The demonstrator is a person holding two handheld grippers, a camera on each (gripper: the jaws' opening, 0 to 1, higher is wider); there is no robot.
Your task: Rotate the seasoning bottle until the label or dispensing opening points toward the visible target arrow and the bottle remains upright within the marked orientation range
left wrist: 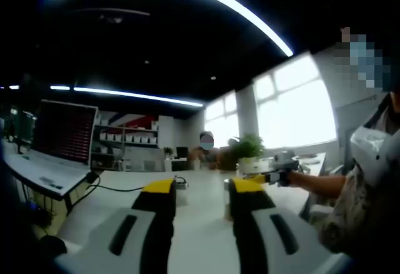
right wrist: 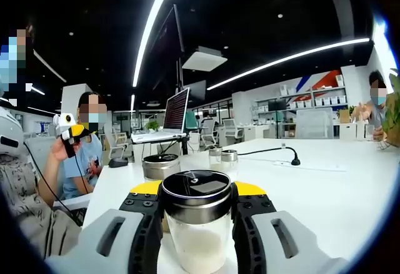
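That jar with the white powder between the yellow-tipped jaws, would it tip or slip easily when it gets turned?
The seasoning bottle looks like smooth clear glass, so probably slippery and breakable. Its dark lid on a metal band adds top weight, but white powder fills the base, likely steadying it. The right gripper flanks it just under the lid, which may limit tipping.

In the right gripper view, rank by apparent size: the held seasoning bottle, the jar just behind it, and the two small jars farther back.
1. Seasoning bottle, though nearness inflates it.
2. Jar behind it.
3. Two small jars, alike in size.
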